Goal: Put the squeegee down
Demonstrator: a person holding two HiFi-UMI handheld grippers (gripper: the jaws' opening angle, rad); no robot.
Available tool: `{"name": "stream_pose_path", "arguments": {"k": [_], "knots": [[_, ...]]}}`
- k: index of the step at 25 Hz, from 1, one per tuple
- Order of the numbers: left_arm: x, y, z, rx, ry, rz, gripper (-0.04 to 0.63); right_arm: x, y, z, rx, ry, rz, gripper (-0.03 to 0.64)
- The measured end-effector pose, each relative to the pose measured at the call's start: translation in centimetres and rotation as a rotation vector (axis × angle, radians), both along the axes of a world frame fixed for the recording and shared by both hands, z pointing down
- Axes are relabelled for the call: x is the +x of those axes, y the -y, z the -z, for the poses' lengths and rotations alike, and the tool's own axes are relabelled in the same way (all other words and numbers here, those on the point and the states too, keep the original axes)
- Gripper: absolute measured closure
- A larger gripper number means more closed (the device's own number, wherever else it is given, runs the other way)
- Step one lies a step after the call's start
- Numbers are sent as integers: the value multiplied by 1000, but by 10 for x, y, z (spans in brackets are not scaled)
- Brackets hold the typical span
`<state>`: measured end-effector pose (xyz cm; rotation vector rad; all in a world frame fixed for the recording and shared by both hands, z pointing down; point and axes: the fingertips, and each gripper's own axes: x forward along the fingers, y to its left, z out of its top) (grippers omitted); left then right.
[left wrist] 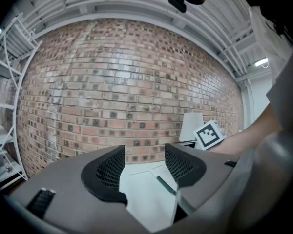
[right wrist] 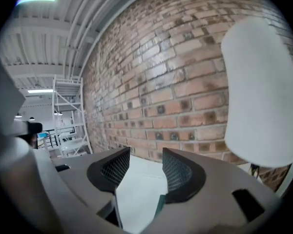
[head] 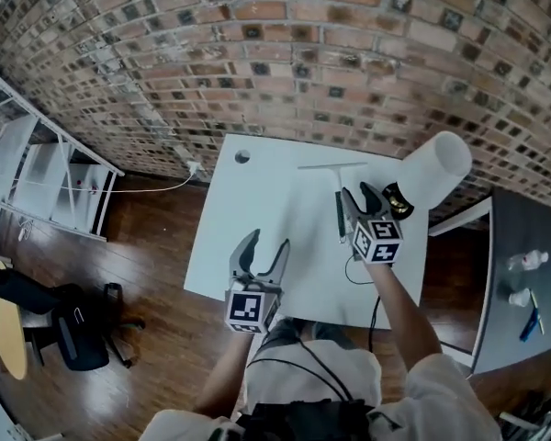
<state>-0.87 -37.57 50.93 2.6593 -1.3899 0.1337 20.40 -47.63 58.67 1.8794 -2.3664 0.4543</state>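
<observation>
The squeegee [head: 339,217] lies flat on the white table [head: 257,209], its thin blade across the far side and its dark green handle pointing back toward me. My right gripper [head: 360,194] hovers just right of and above that handle, jaws apart and holding nothing. In the right gripper view only a sliver of the green handle [right wrist: 159,206] shows below the right gripper [right wrist: 145,167]. My left gripper [head: 264,243] is open over the table's near left part. The left gripper view shows the squeegee [left wrist: 166,185] ahead beyond the empty left gripper [left wrist: 144,156].
A tall white cylinder [head: 436,168] stands at the table's far right corner beside a small black object [head: 397,200]. A brick wall runs behind. A thin cable [head: 358,274] loops on the table. White shelving [head: 46,182] stands at left, a grey table [head: 523,283] at right.
</observation>
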Motion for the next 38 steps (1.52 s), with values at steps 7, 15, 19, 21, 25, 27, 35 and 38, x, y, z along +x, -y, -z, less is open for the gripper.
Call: {"name": "stream_pose_path", "arguments": {"k": [7, 15, 19, 21, 25, 27, 35, 38], "knots": [[24, 20, 38, 109, -31, -60, 347, 38, -73, 111, 293, -87, -99, 218], [48, 13, 38, 160, 5, -108, 347, 27, -133, 128, 334, -183, -139, 221], [53, 8, 33, 139, 2, -81, 347, 30, -146, 113, 280, -194, -173, 225], [58, 6, 38, 145, -12, -73, 347, 33, -149, 108, 267, -171, -181, 225], [62, 2, 39, 151, 1, -72, 347, 41, -146, 107, 271, -153, -201, 227], [60, 2, 36, 161, 19, -78, 347, 43, -144, 109, 278, -146, -204, 227], [59, -2, 23, 156, 42, -79, 347, 34, -139, 107, 275, -111, -166, 227], [57, -2, 18, 137, 49, -72, 347, 33, -137, 104, 268, -103, -159, 227]]}}
